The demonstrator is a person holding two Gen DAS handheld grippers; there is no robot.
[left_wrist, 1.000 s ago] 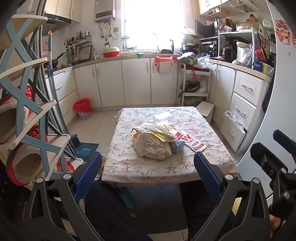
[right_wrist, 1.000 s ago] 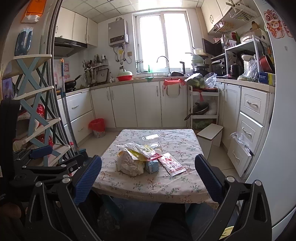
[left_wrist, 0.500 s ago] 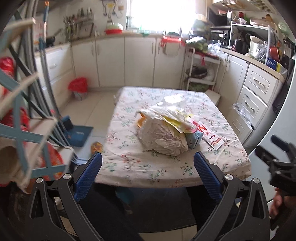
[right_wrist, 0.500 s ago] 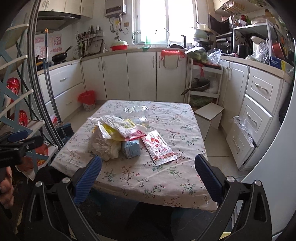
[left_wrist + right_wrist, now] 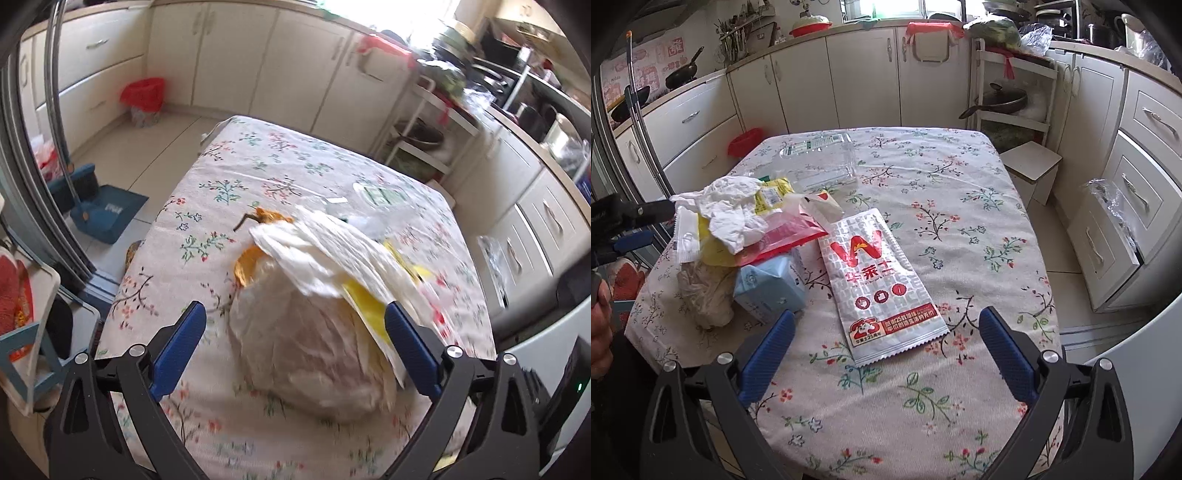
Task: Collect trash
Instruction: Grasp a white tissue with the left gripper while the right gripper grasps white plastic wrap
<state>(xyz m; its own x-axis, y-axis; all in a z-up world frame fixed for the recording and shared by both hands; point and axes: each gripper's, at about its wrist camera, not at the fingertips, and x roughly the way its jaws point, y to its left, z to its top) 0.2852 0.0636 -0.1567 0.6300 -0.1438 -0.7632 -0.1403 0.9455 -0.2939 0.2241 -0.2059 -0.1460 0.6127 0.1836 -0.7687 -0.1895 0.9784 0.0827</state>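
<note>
Between closing left gripper (image 5: 293, 326) fingers (image 5: 181, 343) — crumpled bag (image 5: 314, 354), untouched.

The left wrist camera looks steeply down along its own tongs (image 5: 293, 347) at the surface (image 5: 236, 177), close over a crumpled translucent bag (image 5: 314, 354) that fills the lower middle of a motion-blurred frame. A red-lined bin (image 5: 144, 98) stands on the floor beyond, at upper left. The right wrist camera sits a little farther back, angled down across the same surface (image 5: 979, 229) from its near edge towards the white cabinets (image 5: 864, 77), with a printed wrapper (image 5: 879, 284) between its tongs (image 5: 886, 343). Both views share the flowered cloth, the trash heap (image 5: 738, 236) and the clear plastic tray (image 5: 820, 162). The left tongs enter the right view's left edge.
</note>
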